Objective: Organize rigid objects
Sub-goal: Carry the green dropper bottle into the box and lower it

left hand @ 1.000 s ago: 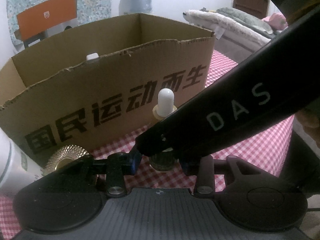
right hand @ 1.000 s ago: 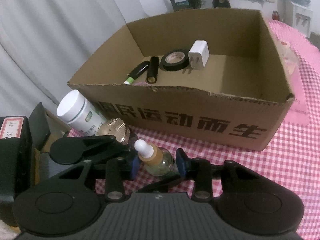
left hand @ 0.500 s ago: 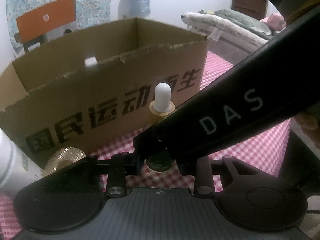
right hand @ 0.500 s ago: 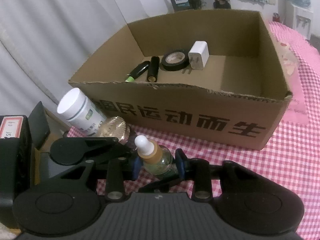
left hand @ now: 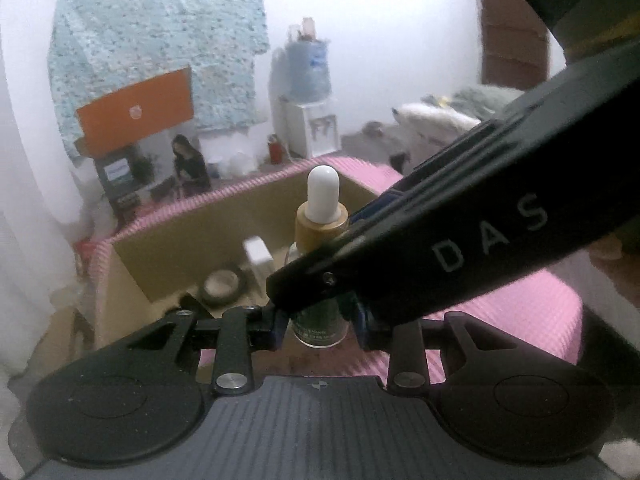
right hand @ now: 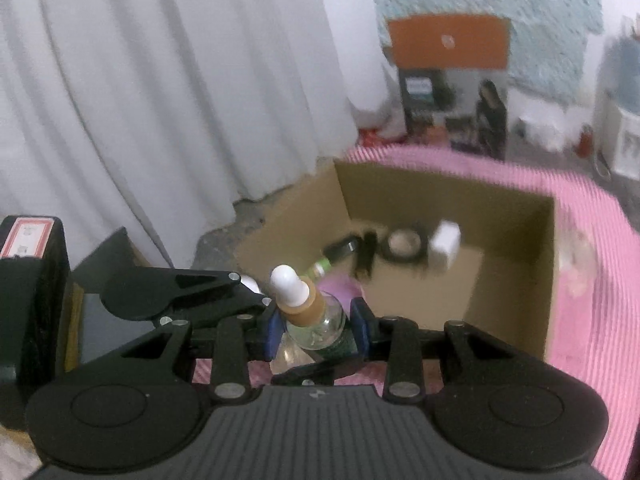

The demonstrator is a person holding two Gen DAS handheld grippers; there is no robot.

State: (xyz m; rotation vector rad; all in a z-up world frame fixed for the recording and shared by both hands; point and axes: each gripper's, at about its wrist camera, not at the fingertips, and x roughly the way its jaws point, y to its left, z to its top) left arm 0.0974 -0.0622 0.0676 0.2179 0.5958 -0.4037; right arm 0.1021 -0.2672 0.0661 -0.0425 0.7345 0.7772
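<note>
A glass dropper bottle (left hand: 320,240) with a white bulb and tan collar is held upright in the air by both grippers. My left gripper (left hand: 320,322) is shut on its lower body. My right gripper (right hand: 316,328) is shut on the same bottle (right hand: 316,322), and its black body crosses the left wrist view (left hand: 460,240). The open cardboard box (right hand: 516,280) lies below and ahead. Inside it are a white charger (right hand: 444,244), a black tape roll (right hand: 404,244), a black cylinder (right hand: 366,256) and a pen (right hand: 336,256).
The box stands on a pink checked tablecloth (right hand: 592,280). White curtains (right hand: 160,100) hang at the left. A black device with a red label (right hand: 28,292) sits at the far left. A printed box and an orange panel (right hand: 448,44) stand behind the table.
Both grippers have lifted the dropper bottle from the table in front of the box to above the box rim. The box now appears lower and its inside shows.
</note>
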